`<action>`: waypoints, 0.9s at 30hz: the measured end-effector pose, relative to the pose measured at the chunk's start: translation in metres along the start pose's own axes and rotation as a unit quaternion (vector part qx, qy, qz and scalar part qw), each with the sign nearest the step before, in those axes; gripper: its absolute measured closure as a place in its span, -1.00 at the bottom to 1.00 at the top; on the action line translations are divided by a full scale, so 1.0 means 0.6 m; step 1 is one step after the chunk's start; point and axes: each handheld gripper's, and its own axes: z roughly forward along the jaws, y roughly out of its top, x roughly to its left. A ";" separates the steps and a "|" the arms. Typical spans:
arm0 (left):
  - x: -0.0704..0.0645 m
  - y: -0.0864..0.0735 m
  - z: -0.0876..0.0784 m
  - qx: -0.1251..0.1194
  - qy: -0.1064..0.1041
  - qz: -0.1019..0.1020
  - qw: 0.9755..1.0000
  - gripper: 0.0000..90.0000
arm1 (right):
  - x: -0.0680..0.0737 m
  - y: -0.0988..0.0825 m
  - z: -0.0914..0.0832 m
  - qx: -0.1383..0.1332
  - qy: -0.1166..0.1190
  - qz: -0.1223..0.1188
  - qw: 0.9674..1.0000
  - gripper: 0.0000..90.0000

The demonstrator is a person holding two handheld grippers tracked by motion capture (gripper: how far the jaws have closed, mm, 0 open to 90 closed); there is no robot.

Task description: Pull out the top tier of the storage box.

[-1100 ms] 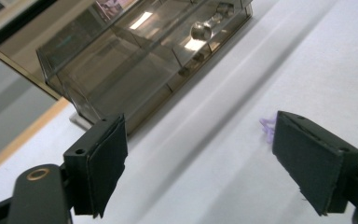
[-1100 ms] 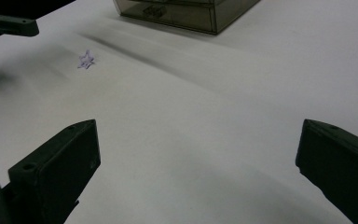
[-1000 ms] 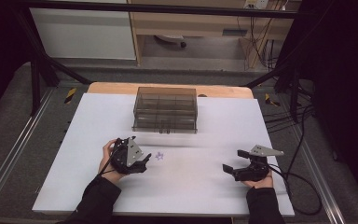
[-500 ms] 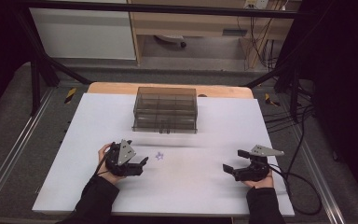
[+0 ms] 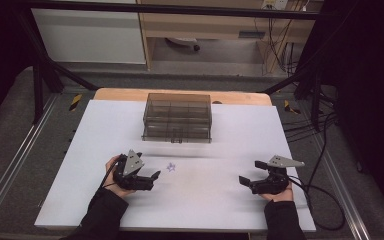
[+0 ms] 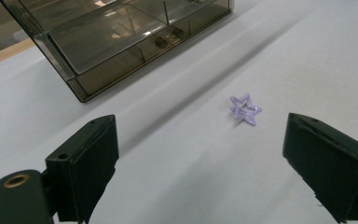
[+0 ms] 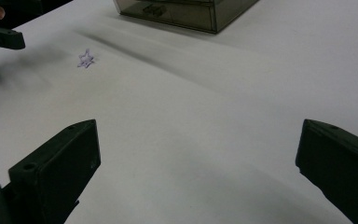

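A purple star clip [image 6: 245, 109] is seen lying free on the white table [image 5: 220, 200]. The left gripper [image 5: 152, 179], jaws just opened wide, is held near it, empty. The right gripper [image 5: 244, 181] is held wide open, empty.

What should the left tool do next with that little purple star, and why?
Probably ease forward and lower around the star. The left tool has just been opening, nothing between its jaws, and the star lies flat on the table just ahead, toward one jaw.

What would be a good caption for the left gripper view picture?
Open left hand-held gripper faces a small purple star lying on the white table, near a smoky clear drawer box.
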 end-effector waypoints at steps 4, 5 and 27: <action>-0.001 0.001 0.003 0.005 -0.007 -0.006 1.000 -0.80 | 0.000 0.000 0.001 0.001 -0.001 0.000 1.000 -0.99; -0.001 0.001 0.003 0.004 -0.009 -0.010 1.000 -0.81 | 0.000 0.000 0.001 0.001 -0.001 0.001 1.000 -0.99; -0.001 0.012 0.019 0.020 -0.037 -0.049 0.998 -0.83 | 0.000 0.000 0.001 0.003 -0.001 0.001 1.000 -0.99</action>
